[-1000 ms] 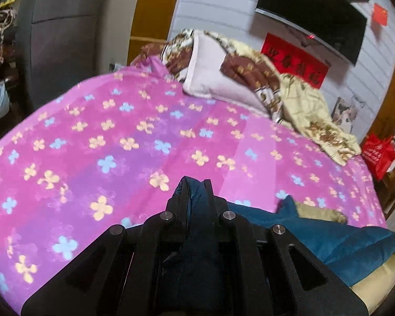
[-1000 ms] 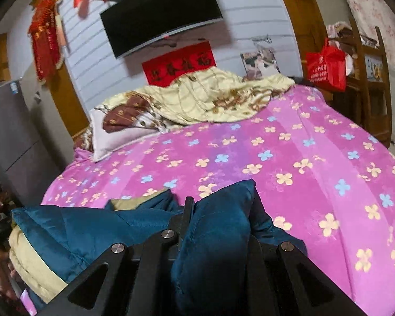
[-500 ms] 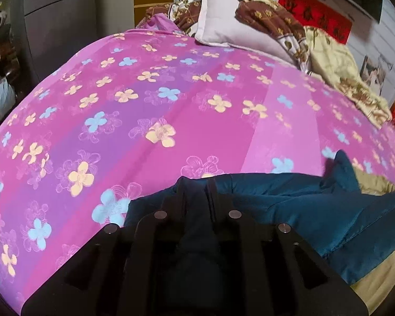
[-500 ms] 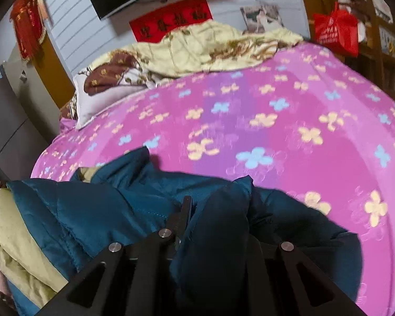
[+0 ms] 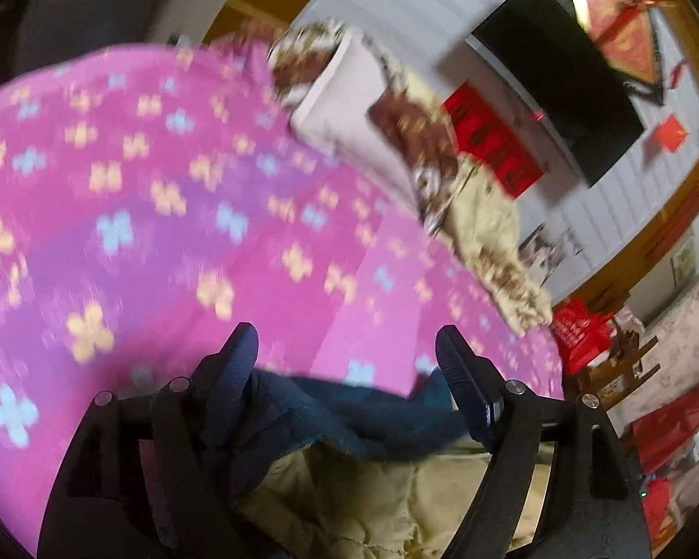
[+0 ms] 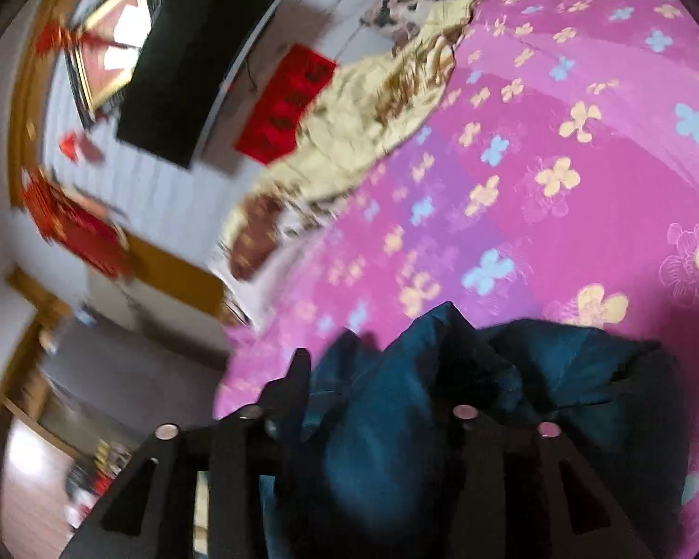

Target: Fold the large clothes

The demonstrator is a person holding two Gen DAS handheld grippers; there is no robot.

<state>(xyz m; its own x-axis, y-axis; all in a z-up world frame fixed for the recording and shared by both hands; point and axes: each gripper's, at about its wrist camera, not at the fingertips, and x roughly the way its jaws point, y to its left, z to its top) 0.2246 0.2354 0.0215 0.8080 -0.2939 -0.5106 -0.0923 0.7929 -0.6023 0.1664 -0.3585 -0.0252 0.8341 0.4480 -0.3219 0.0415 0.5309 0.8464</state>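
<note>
A dark teal padded jacket (image 5: 349,414) with a pale yellow lining (image 5: 373,498) lies on the pink flowered bedspread (image 5: 163,233). In the left wrist view my left gripper (image 5: 347,349) is open, its fingers spread wide over the jacket's edge, holding nothing. In the right wrist view my right gripper (image 6: 373,372) is tilted and still has a fold of the teal jacket (image 6: 396,419) bunched between its fingers; the right finger is hidden by cloth. Both views are motion-blurred.
A white pillow (image 5: 345,107) and a crumpled cream and brown quilt (image 5: 480,223) lie at the head of the bed. A black TV (image 5: 559,98) hangs on the wall. A red bag (image 5: 578,330) and wooden furniture stand right of the bed.
My left gripper has opened and let go of the jacket, then lifted. My right gripper has rolled sideways while still holding its fold. The jacket now lies lower on the bed.
</note>
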